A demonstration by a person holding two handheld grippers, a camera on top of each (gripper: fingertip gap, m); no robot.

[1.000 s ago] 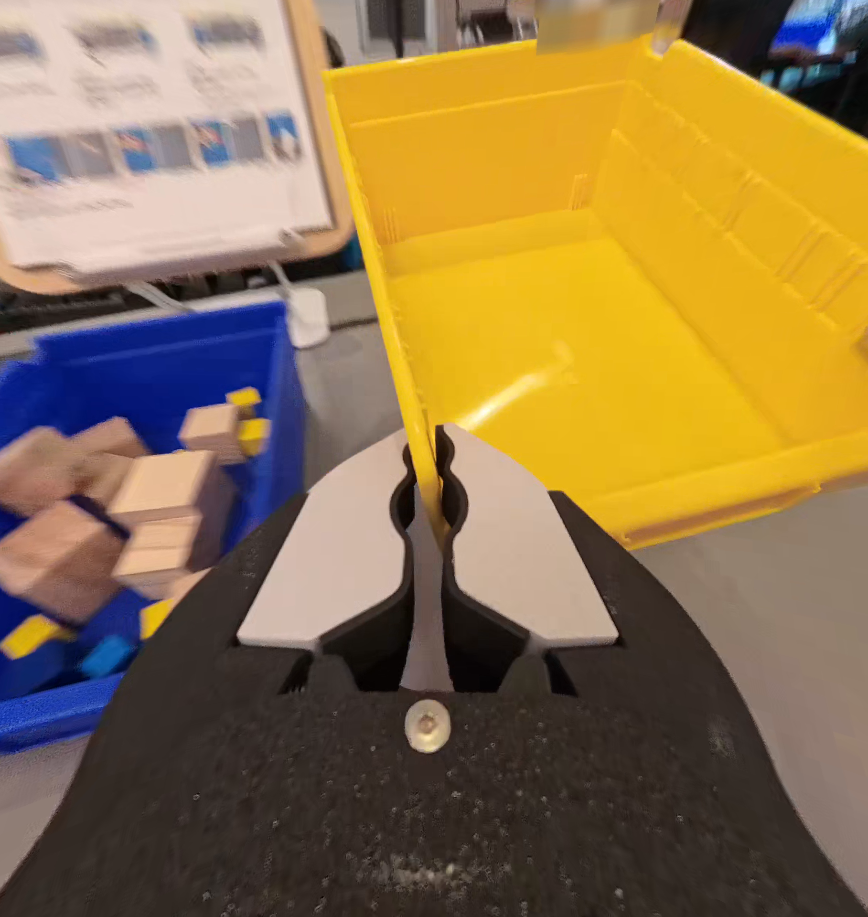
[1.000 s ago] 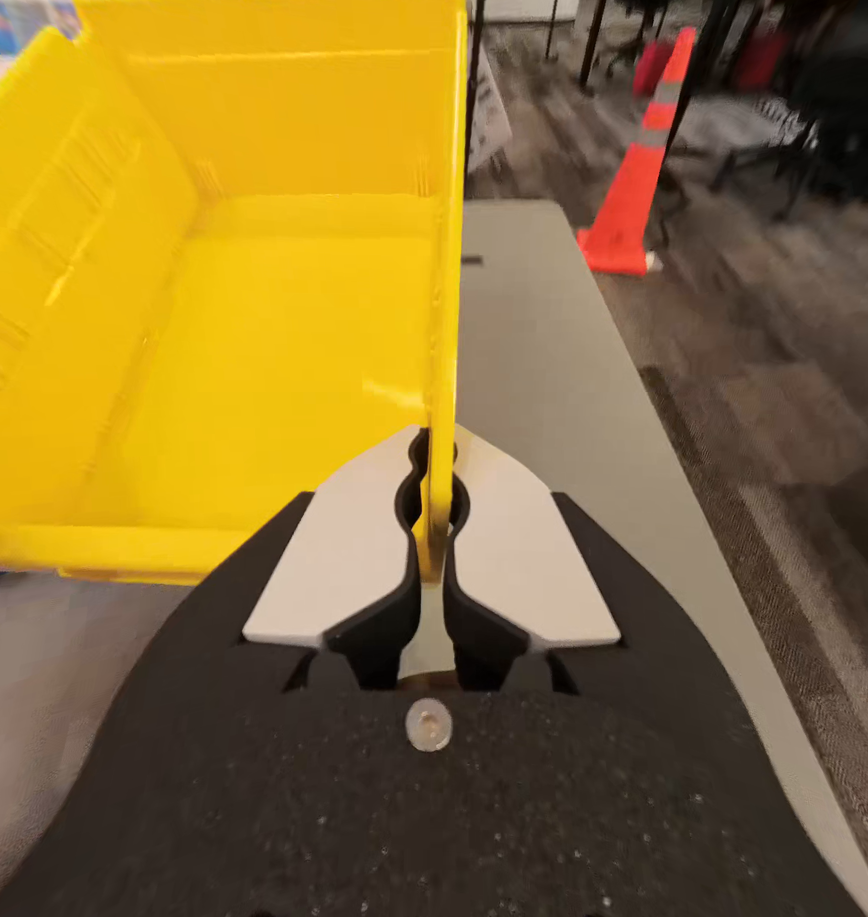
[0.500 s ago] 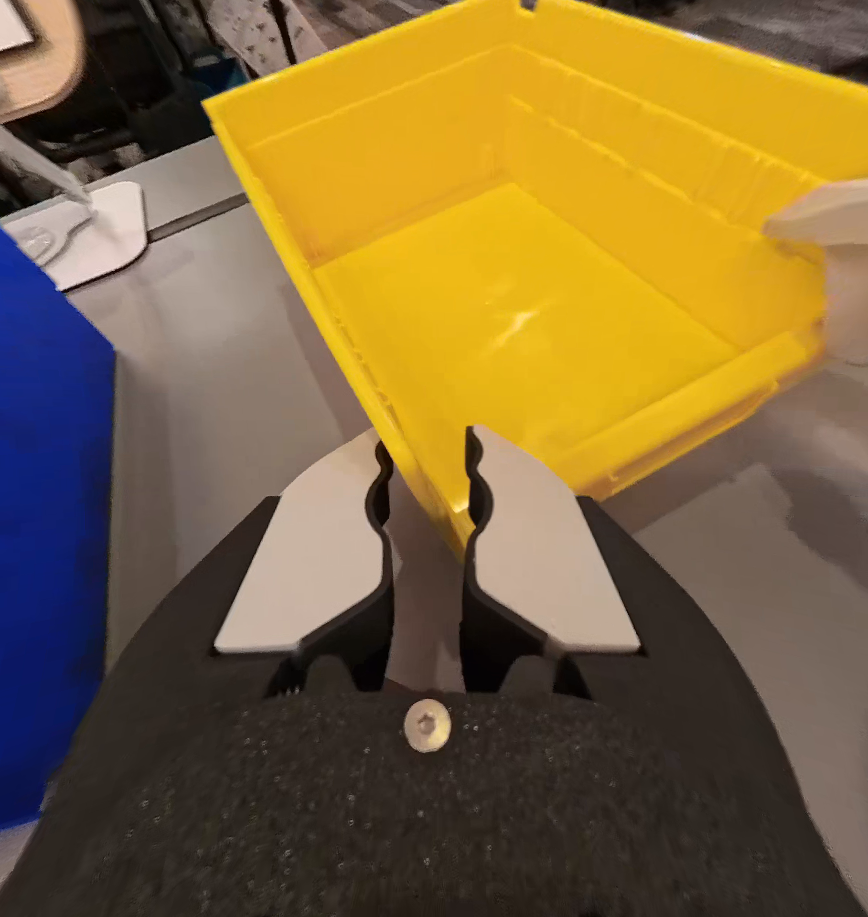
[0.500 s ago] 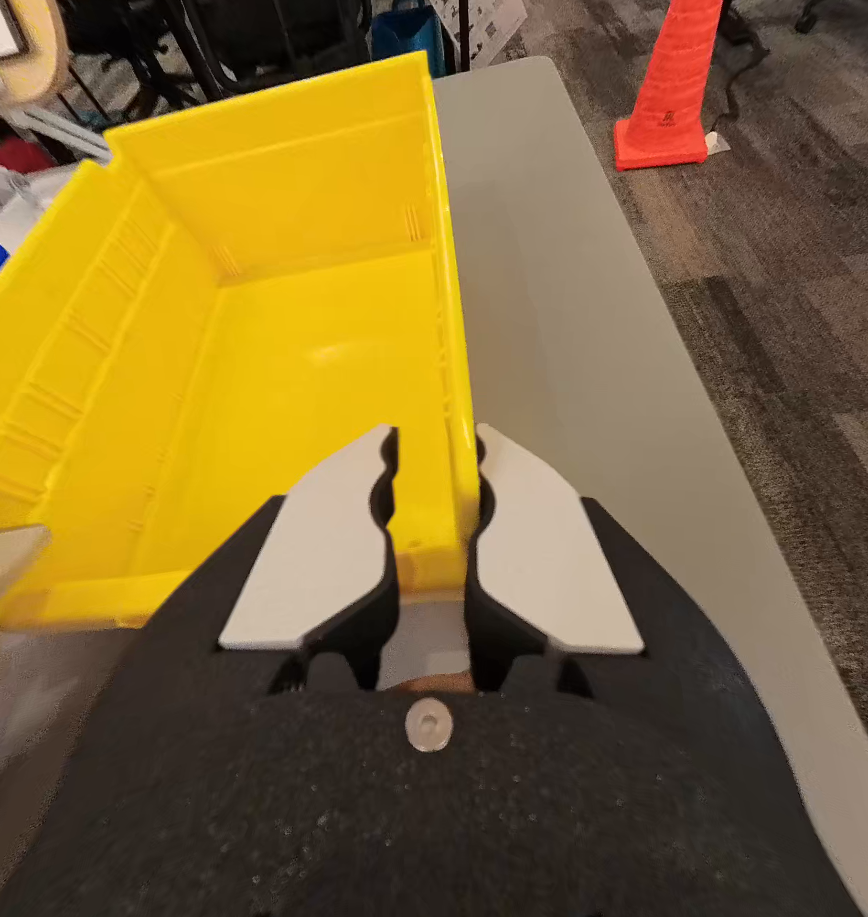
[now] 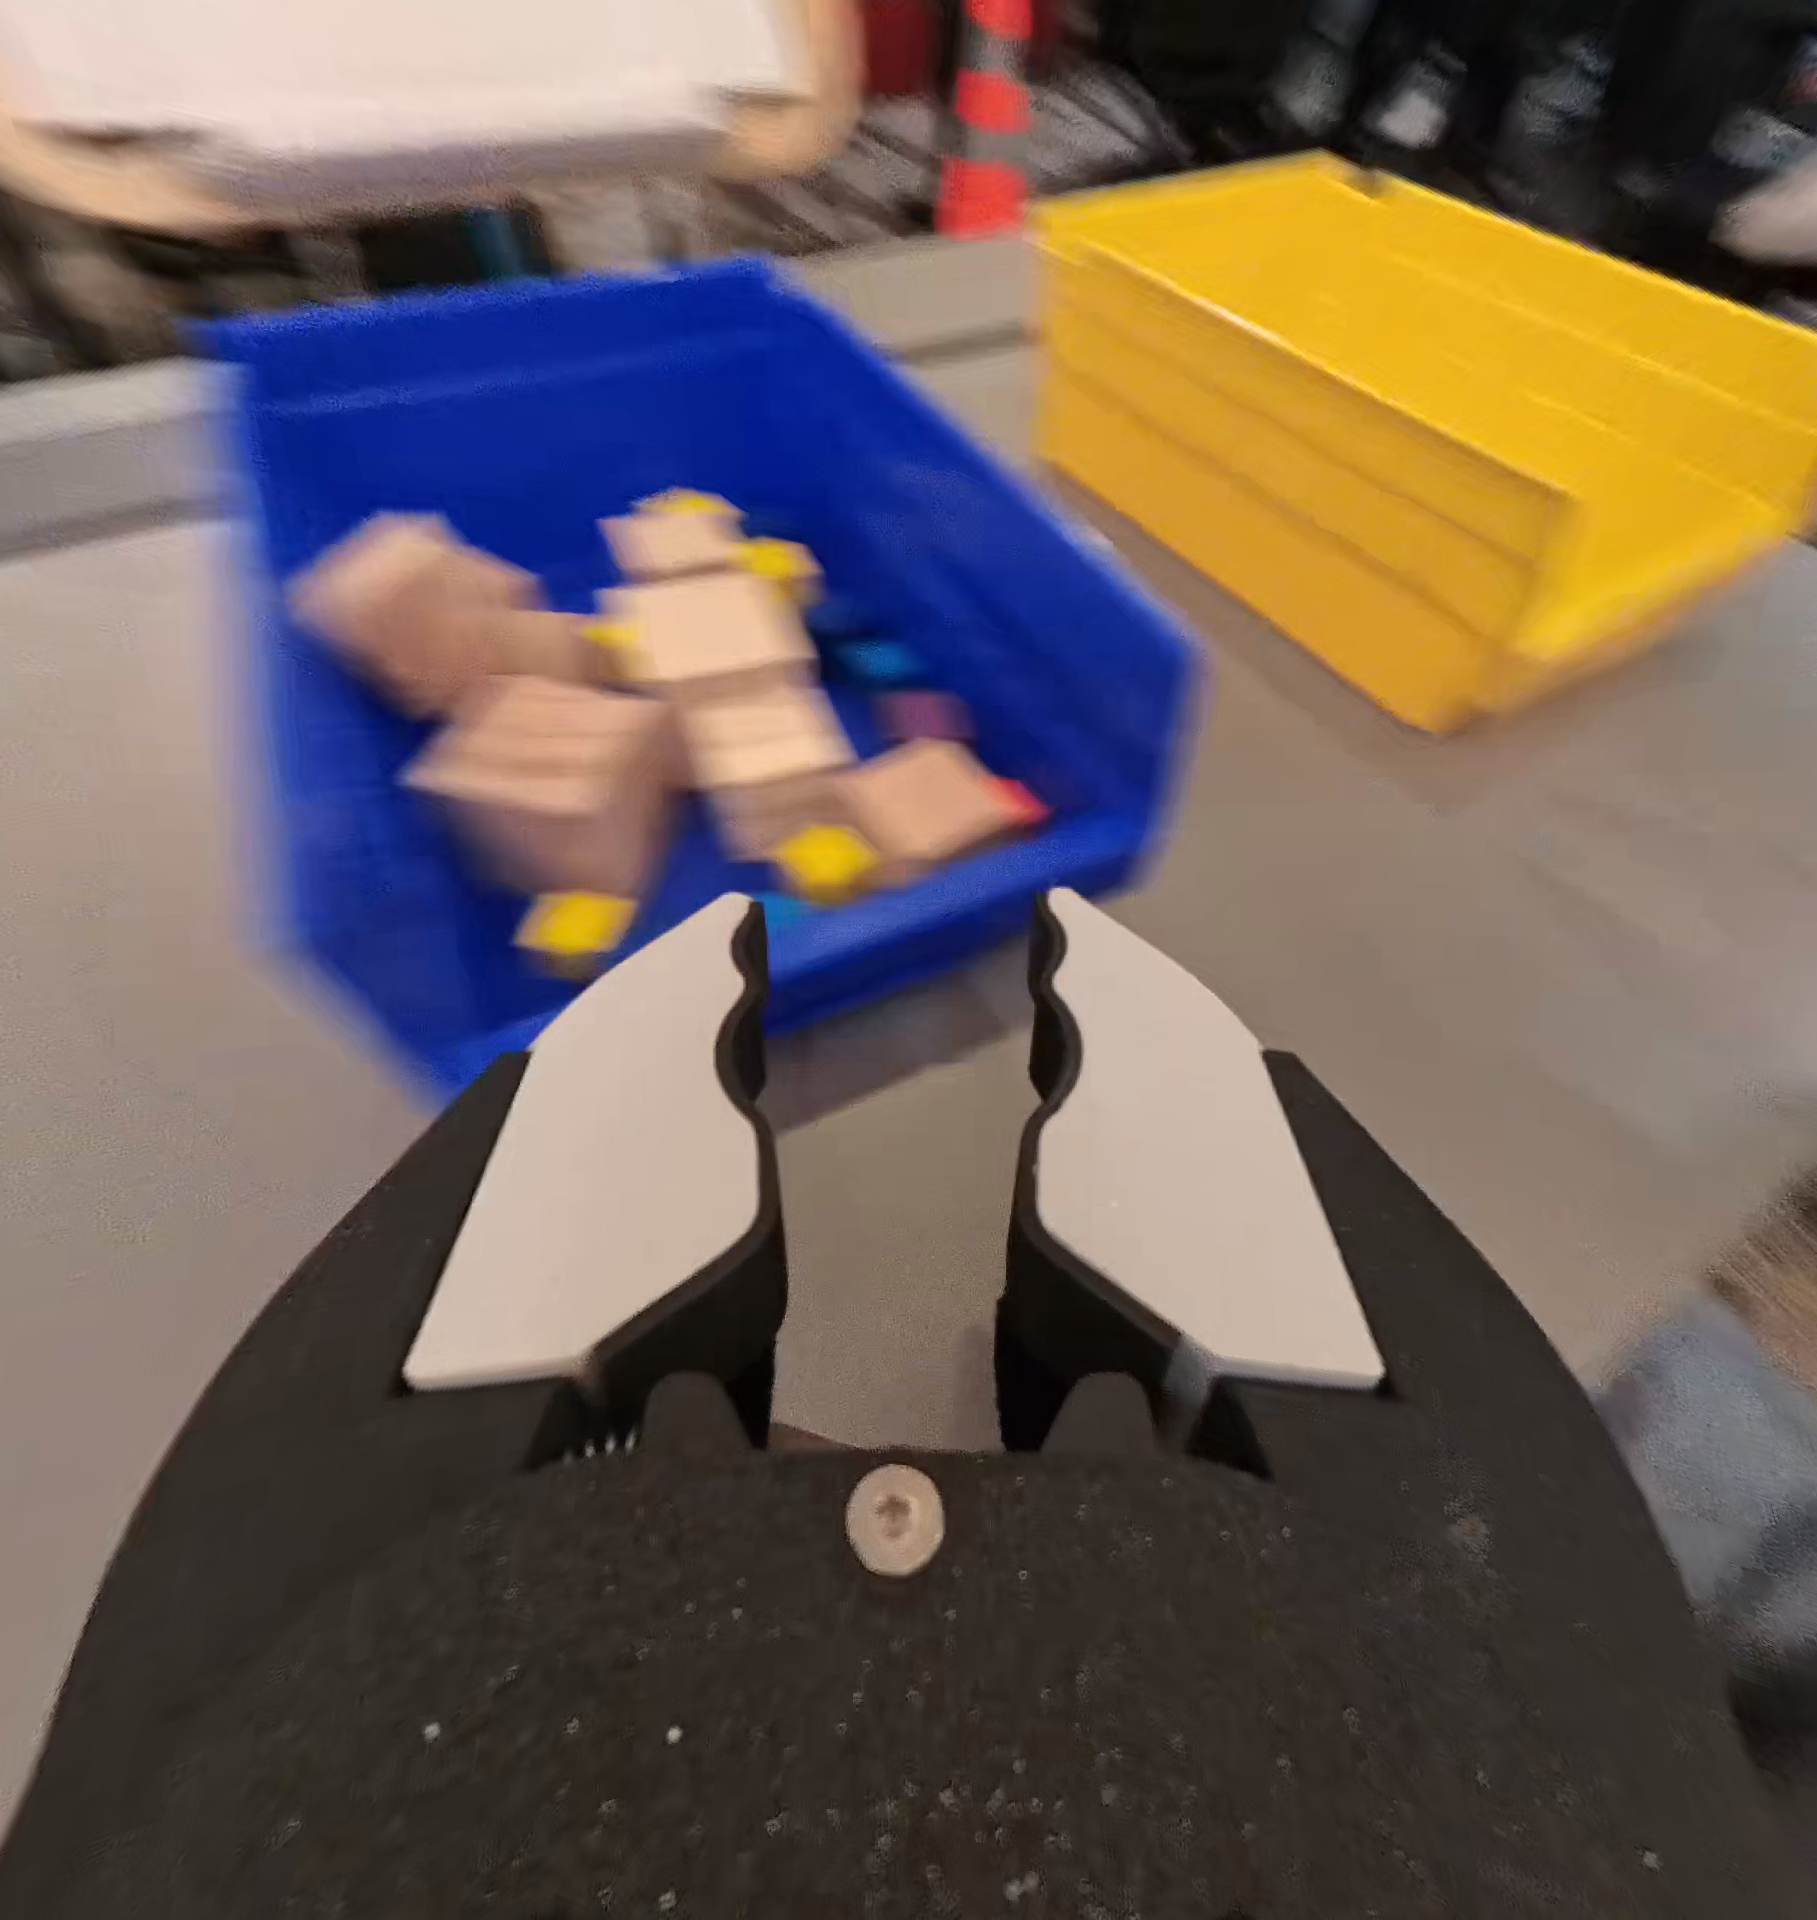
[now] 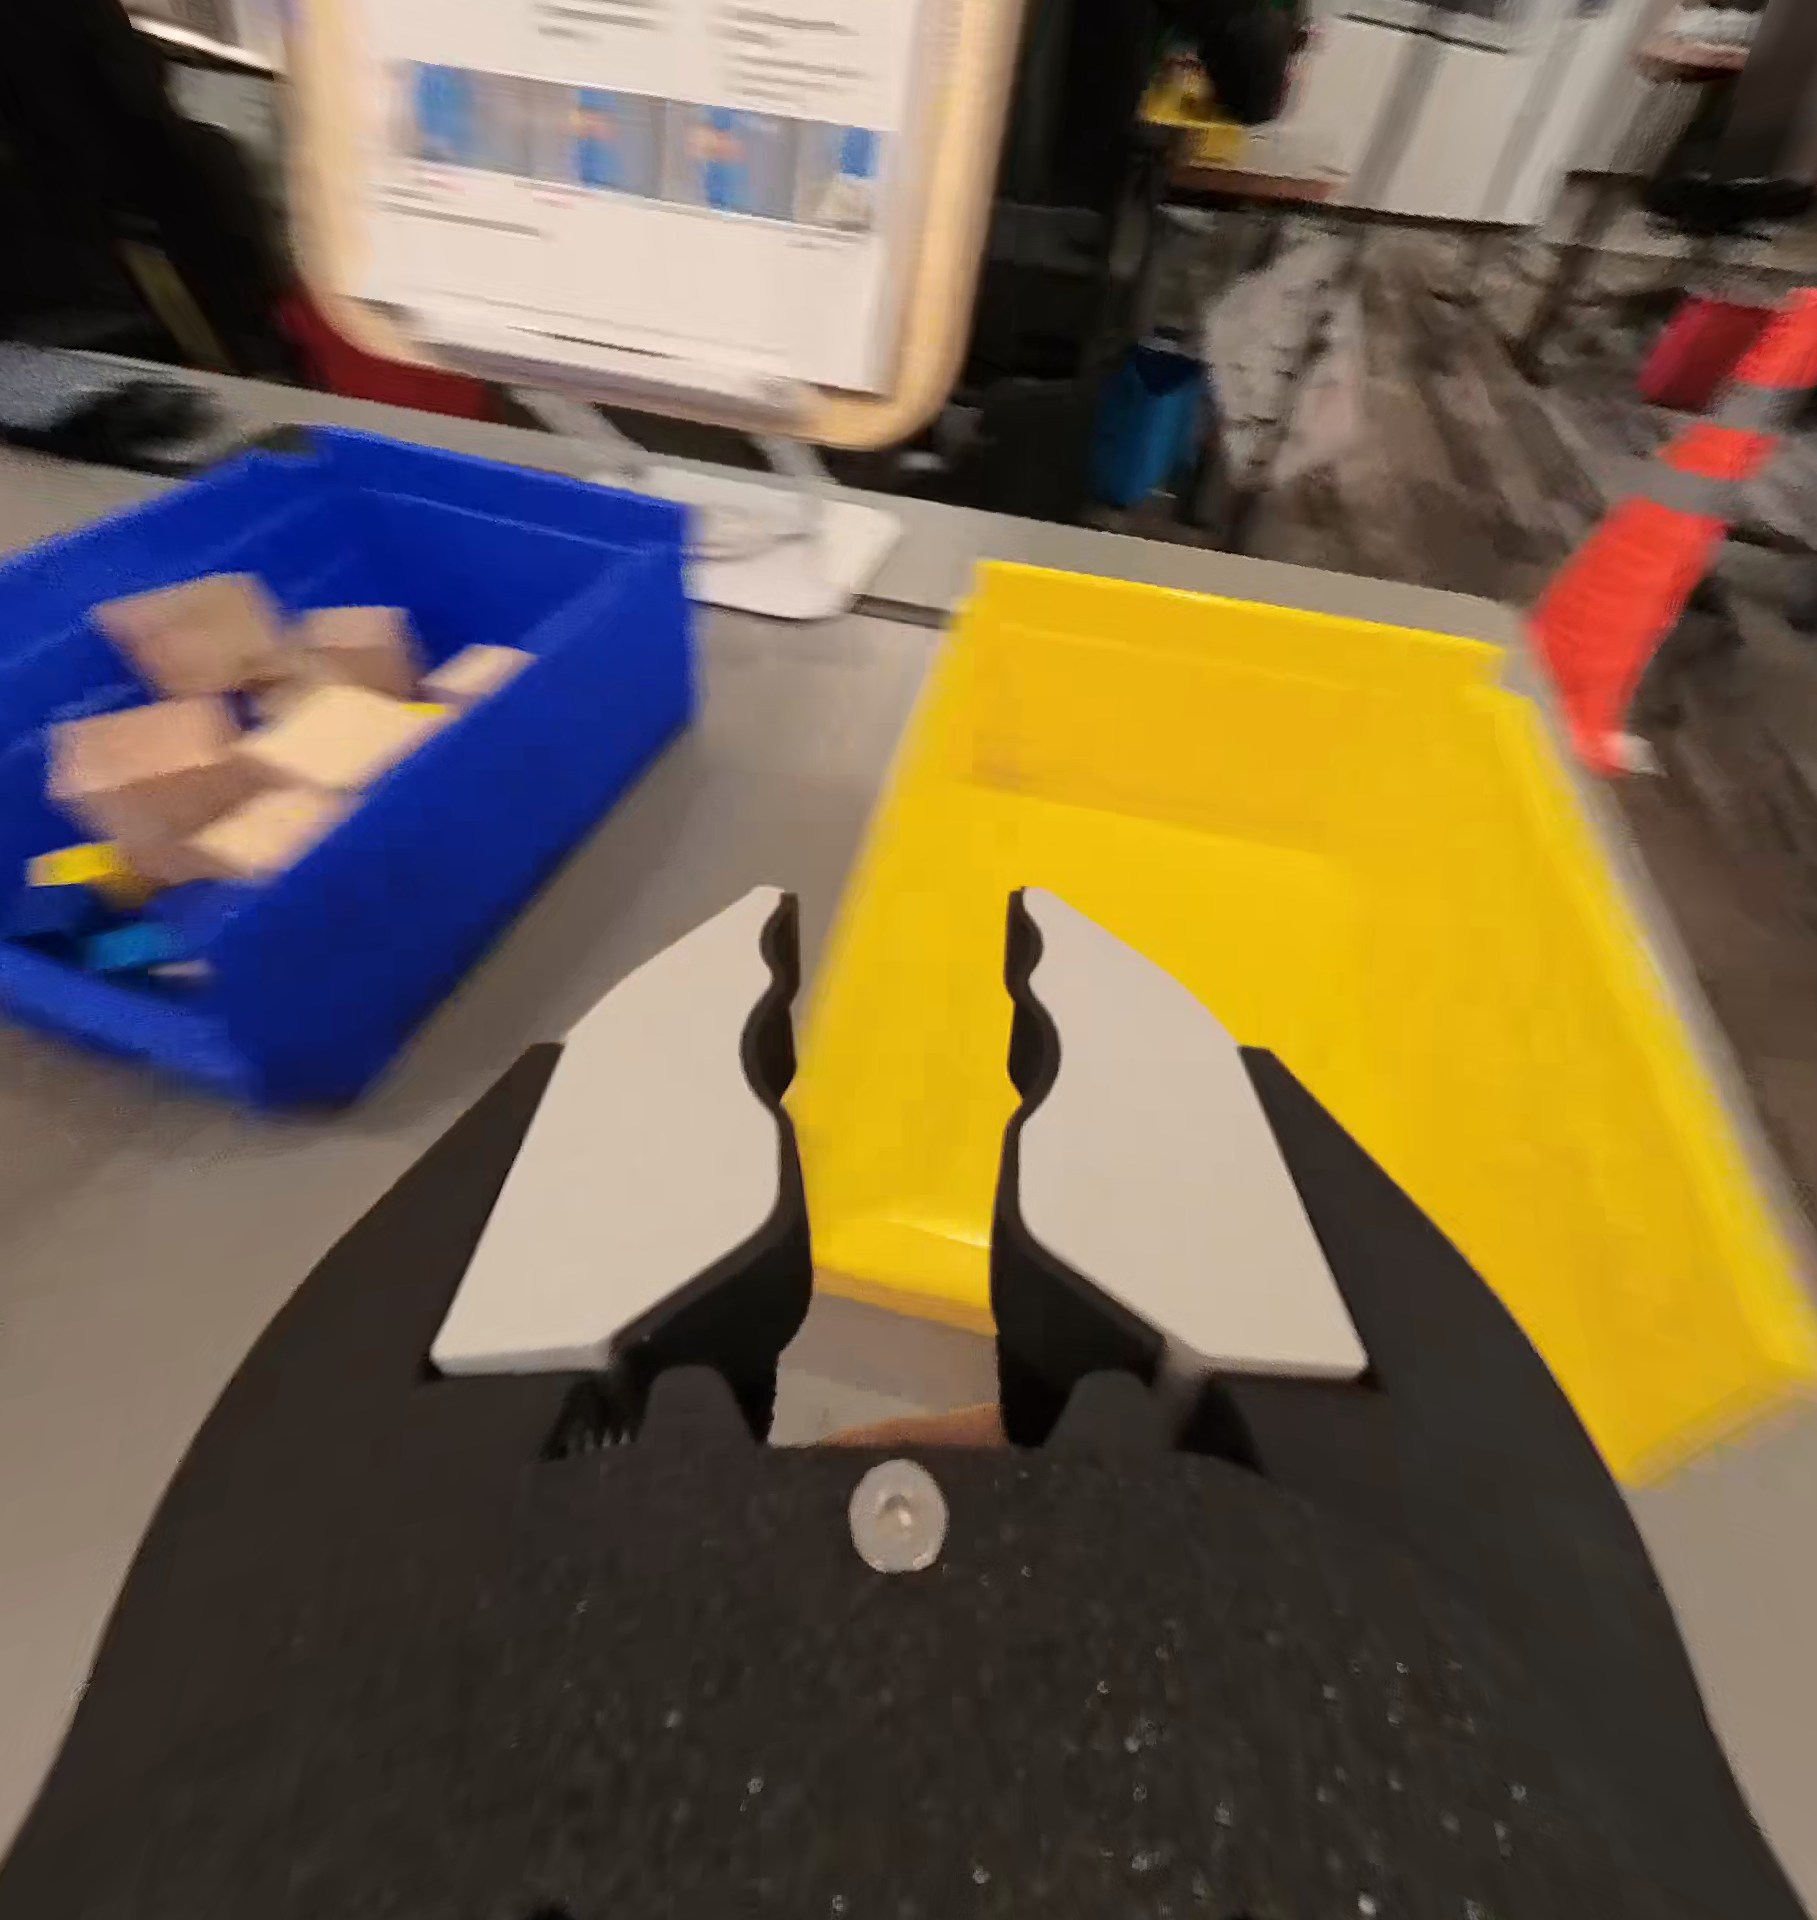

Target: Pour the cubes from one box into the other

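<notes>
A blue box [image 5: 530,416] stands on the grey table and holds several wooden cubes [image 5: 561,769] with small coloured ones among them. It also shows at the left of the right wrist view [image 6: 447,894], cubes [image 6: 197,769] inside. An empty yellow box [image 5: 1403,488] stands to its right; in the right wrist view [image 6: 1299,935] it lies just ahead. My left gripper [image 5: 891,920] is open and empty, just short of the blue box's near wall. My right gripper [image 6: 899,909] is open and empty, above the yellow box's near left corner. Both views are blurred by motion.
A wood-framed board with a printed sheet [image 6: 634,197] stands on a white foot [image 6: 800,551] behind the boxes. An orange traffic cone [image 6: 1652,582] stands on the floor past the table's right edge. Grey table top [image 5: 1403,987] lies between me and the boxes.
Both grippers have let go of the yellow box's side walls, opened wider and pulled back. The yellow box now rests flat on the table beside the blue box.
</notes>
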